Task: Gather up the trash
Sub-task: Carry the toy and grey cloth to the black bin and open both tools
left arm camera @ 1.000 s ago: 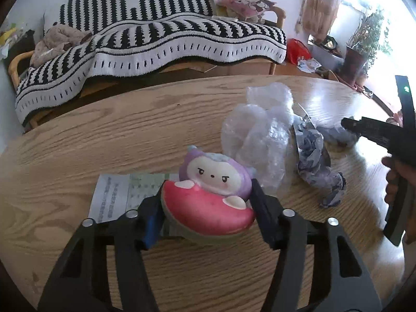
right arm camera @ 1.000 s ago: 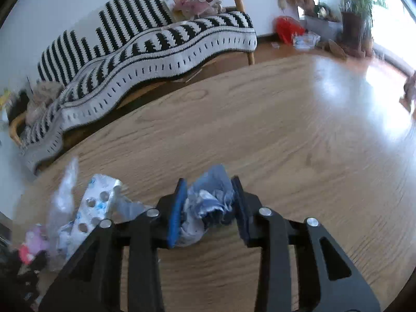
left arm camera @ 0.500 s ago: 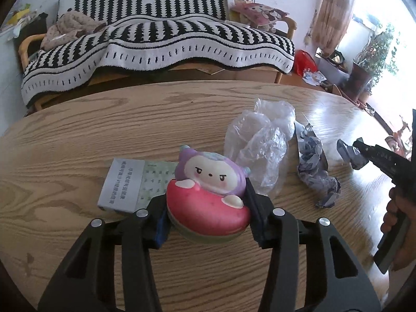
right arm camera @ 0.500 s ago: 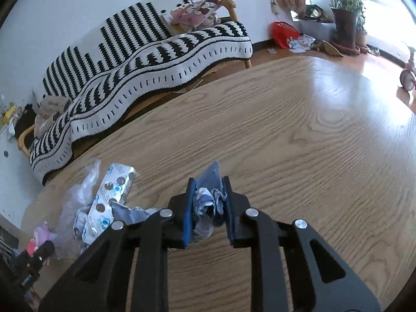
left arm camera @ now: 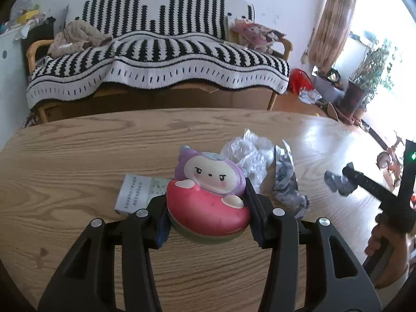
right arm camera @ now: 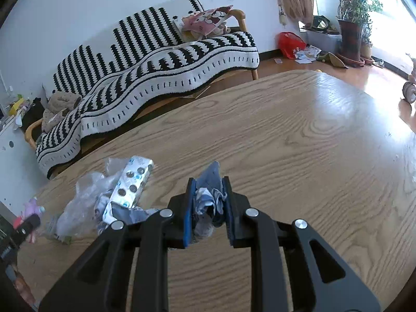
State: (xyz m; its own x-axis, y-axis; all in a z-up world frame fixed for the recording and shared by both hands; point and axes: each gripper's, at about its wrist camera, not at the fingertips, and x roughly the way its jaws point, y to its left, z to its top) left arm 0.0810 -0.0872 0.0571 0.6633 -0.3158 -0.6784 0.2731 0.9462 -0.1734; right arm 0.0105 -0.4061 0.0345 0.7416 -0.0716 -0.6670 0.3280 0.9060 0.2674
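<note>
The left tongs (left arm camera: 208, 214) are clamped on a squishy toy (left arm camera: 208, 197), a purple figure on a red base, held over the wooden tabletop (left arm camera: 78, 156). Behind the toy a printed leaflet (left arm camera: 140, 192) lies flat on the tabletop, and just beside the toy on the side toward the window sit crumpled clear plastic (left arm camera: 249, 156) and a silver blister pack (right arm camera: 128, 187) on a wad of printed paper. The right tongs (right arm camera: 208, 208) are clamped on a crumpled blue-grey paper scrap (right arm camera: 209, 197), lifted off the tabletop, farther from the toy than that litter heap.
</note>
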